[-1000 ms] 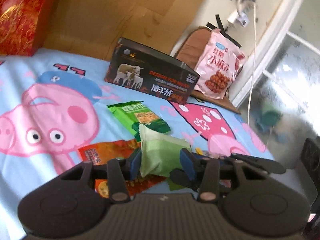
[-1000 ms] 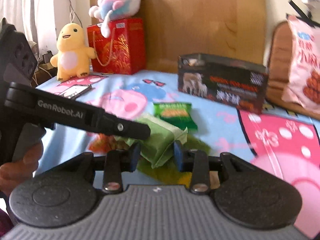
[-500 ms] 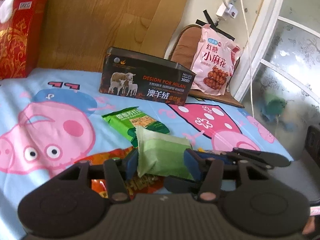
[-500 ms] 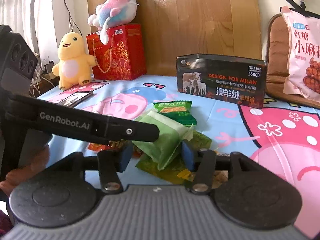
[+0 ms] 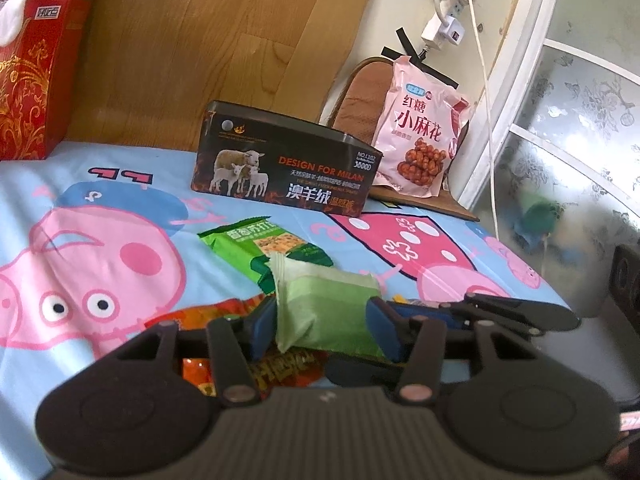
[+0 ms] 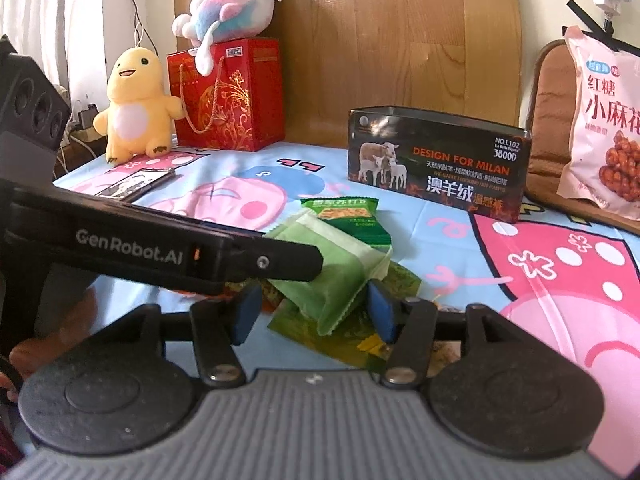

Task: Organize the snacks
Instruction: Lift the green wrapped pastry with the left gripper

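Note:
A pale green snack packet (image 5: 326,308) sits between the blue pads of my left gripper (image 5: 322,330), which press on both its sides. The packet hangs just above an orange-red packet (image 5: 216,314) and a dark green packet (image 6: 362,338) on the cartoon bedsheet (image 5: 100,216). My right gripper (image 6: 314,312) comes at the same pale green packet (image 6: 332,276) from the other side. Its jaws are opening, and the left pad stands clear of the wrapper. A bright green cracker packet (image 5: 262,246) lies just beyond. The open black tin box (image 5: 288,168) stands farther back.
A pink snack bag (image 5: 424,132) leans on a brown cushion at the back right. A red gift bag (image 6: 224,96), a yellow plush toy (image 6: 132,108) and a phone (image 6: 136,182) are at the back left. The wooden headboard (image 5: 224,40) closes the far side.
The right gripper's jaws have spread apart off the pale green packet. The left gripper's jaws are slightly wider but still on it. The left view has rolled more level.

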A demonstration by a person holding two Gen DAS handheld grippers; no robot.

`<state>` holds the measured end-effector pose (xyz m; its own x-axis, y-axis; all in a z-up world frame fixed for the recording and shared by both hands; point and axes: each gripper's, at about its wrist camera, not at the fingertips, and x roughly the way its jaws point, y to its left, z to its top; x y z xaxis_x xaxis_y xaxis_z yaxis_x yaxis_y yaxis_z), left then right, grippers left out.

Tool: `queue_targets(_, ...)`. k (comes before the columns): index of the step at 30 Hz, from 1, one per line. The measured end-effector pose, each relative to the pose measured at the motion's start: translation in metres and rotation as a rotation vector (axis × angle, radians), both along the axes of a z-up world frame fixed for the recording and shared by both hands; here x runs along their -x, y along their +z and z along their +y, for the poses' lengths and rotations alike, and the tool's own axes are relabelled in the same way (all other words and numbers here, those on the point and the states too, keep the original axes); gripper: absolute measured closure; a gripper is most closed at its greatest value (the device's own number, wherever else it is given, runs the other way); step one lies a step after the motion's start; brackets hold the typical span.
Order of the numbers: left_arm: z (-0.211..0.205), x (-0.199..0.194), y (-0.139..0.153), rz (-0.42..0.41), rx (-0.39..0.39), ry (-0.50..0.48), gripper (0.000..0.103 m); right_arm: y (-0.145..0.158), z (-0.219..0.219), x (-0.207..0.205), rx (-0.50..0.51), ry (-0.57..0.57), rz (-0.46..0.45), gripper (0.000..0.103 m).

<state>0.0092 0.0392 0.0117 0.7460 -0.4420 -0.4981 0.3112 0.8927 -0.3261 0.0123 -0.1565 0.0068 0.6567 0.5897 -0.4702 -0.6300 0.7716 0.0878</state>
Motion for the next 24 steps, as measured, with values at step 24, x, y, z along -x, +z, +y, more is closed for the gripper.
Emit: queue_targets(24, -0.0011, 0.0023, 0.0004, 0.001, 0.001, -0.023, 0.052, -0.0012, 0.007, 0.0, 0.046, -0.033, -0.007, 0.03)
